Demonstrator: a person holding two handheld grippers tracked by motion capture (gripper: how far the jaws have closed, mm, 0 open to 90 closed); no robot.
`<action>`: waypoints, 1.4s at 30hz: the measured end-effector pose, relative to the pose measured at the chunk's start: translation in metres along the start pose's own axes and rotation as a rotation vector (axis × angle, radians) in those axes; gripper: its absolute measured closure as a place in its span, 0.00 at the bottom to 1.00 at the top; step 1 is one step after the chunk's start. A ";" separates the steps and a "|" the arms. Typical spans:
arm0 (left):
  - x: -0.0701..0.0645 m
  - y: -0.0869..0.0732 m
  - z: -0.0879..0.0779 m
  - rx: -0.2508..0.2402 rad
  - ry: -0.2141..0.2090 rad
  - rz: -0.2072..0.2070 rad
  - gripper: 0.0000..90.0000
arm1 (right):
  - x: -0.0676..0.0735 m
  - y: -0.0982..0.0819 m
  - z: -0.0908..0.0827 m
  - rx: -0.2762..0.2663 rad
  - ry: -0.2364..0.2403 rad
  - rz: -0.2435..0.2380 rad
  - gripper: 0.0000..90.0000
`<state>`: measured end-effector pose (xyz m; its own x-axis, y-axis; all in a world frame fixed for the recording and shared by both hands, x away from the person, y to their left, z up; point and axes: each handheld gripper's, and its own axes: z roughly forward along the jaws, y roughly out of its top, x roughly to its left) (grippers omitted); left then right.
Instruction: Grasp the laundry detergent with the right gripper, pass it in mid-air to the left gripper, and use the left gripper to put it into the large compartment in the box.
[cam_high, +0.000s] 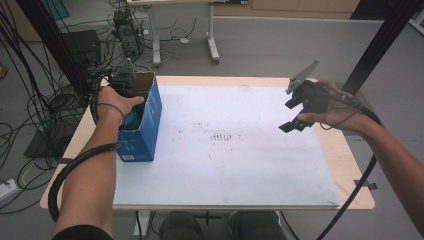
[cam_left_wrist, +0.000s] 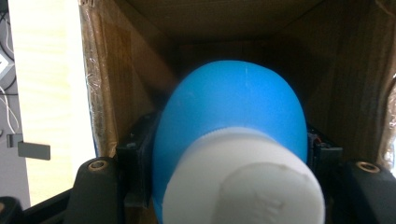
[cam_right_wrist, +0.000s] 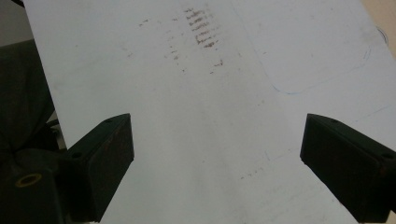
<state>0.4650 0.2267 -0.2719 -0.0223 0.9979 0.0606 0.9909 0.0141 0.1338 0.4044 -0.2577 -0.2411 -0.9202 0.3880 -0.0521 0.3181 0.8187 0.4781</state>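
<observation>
Overhead, left gripper (cam_high: 125, 82) reaches into the open blue carton (cam_high: 147, 122) at the desk's (cam_high: 240, 165) left edge. Left gripper view: jaws clamp a blue bottle (cam_left_wrist: 233, 107) with white cap (cam_left_wrist: 243, 182) inside the cardboard interior. Right gripper (cam_right_wrist: 215, 163) view: jaws spread wide, empty, over the white sheet (cam_right_wrist: 210, 93).

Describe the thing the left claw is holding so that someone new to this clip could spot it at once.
Start at the white mat on the table, then go to the open blue carton standing at its left edge. Inside the carton's mouth, the left claw grips a blue bottle with a white ribbed cap, its smooth rounded body bright against the brown cardboard walls.
</observation>
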 end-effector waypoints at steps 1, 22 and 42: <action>0.000 0.000 0.000 0.000 0.000 -0.001 0.40 | 0.000 0.000 0.000 0.000 -0.001 0.001 0.11; 0.000 -0.001 0.000 -0.002 0.001 0.006 0.40 | 0.001 0.001 -0.001 0.009 0.000 -0.008 0.11; 0.001 -0.001 -0.001 0.003 -0.013 0.007 0.39 | 0.001 0.001 0.001 0.005 0.002 -0.013 0.11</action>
<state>0.4637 0.2273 -0.2706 -0.0139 0.9987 0.0489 0.9914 0.0074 0.1308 0.4039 -0.2560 -0.2415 -0.9248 0.3762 -0.0564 0.3070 0.8256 0.4733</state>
